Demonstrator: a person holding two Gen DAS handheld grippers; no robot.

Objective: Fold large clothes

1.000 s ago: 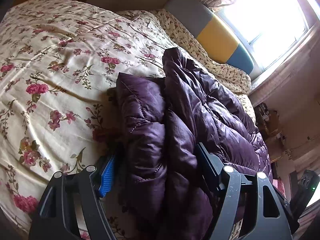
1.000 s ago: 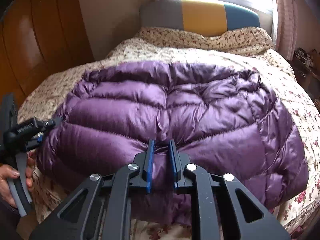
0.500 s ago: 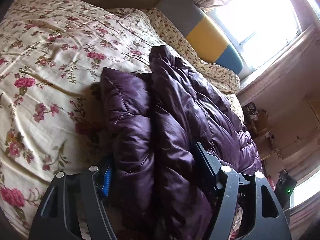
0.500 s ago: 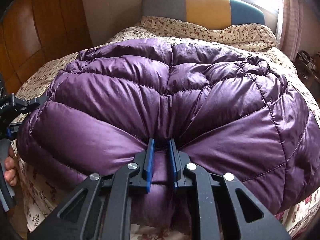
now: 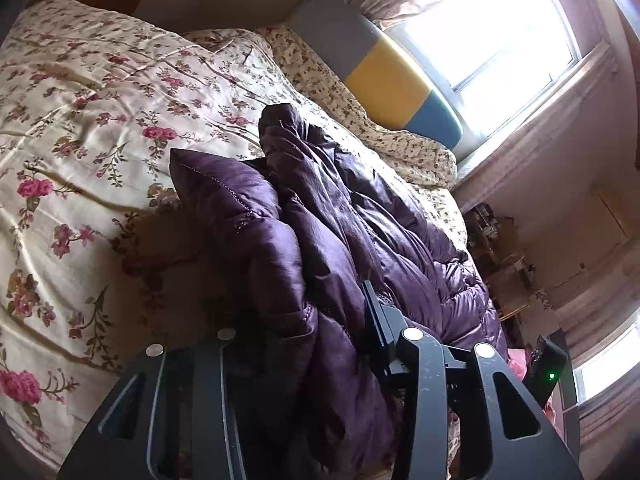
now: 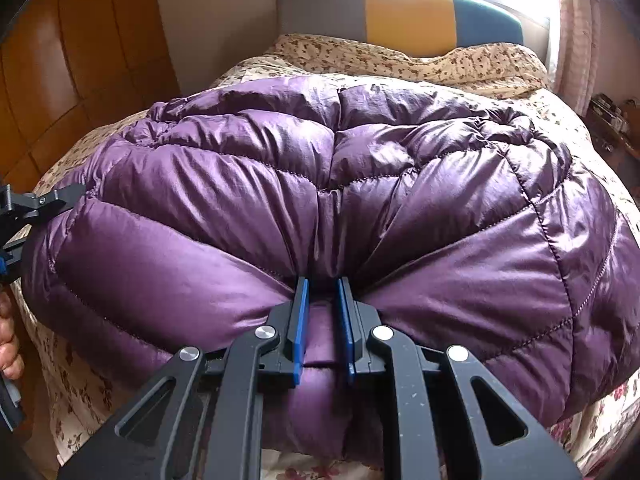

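The purple jacket [image 6: 340, 208] lies on the bed [image 5: 80, 120], below the headboard [image 6: 408, 12], w/ its near edge at the foot end. Right tool [image 6: 322, 320] is closed on a pinch of that near edge, prob. to lift it for a fold. Left tool [image 5: 304, 320] has just been closing around the jacket's side bulk; fabric fills the gap, so it seems to grip, ready to lift the jacket together w/ the right.

Right tongs [image 6: 322, 312] clamped on near edge of purple down jacket [image 6: 340, 192], spread on floral bed [image 6: 592, 132]. Left tongs [image 6: 28, 216] at jacket's left edge, hand [image 6: 8, 344] below. Striped headboard [image 6: 400, 14] behind.
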